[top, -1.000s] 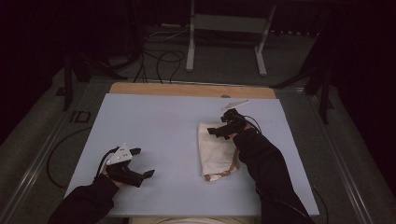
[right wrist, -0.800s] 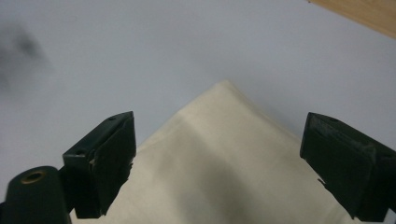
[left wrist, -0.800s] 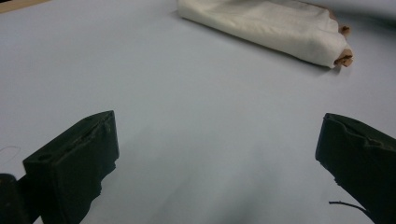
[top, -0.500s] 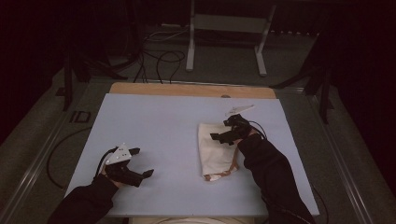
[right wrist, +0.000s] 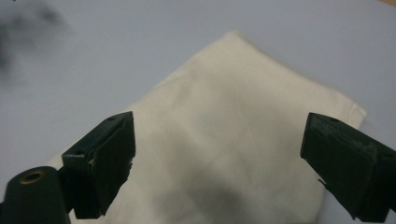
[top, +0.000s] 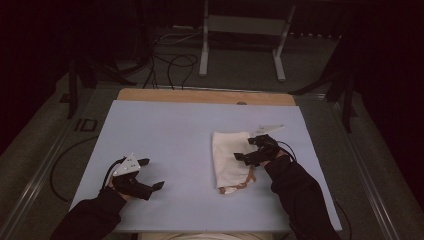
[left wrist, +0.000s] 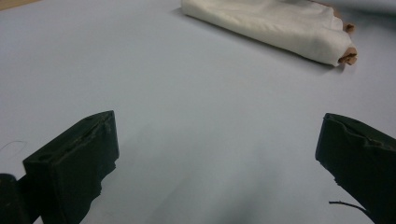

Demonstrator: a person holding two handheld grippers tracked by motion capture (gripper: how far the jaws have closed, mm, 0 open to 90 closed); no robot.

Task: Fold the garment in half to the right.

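Note:
A folded cream cloth [top: 227, 155] lies right of centre on the pale blue tabletop [top: 175, 130], with a brownish edge [top: 244, 181] sticking out at its near end. My right gripper [top: 246, 148] hovers over the cloth's right edge, jaws wide open with nothing between them; in the right gripper view the cloth [right wrist: 233, 140] spreads below the open gripper [right wrist: 219, 163]. My left gripper [top: 151, 174] rests open at the table's near left, well clear of the cloth. From the left gripper view, the cloth [left wrist: 271, 23] lies far ahead beyond the open gripper [left wrist: 215, 158].
A wooden strip [top: 205, 96] runs along the table's far edge. Beyond it stand a metal frame [top: 242, 35] and loose cables [top: 170, 60] on the dark floor. Bare tabletop stretches between the two grippers.
My right gripper has drawn back toward the near side along the cloth's right edge. The left gripper has stayed put.

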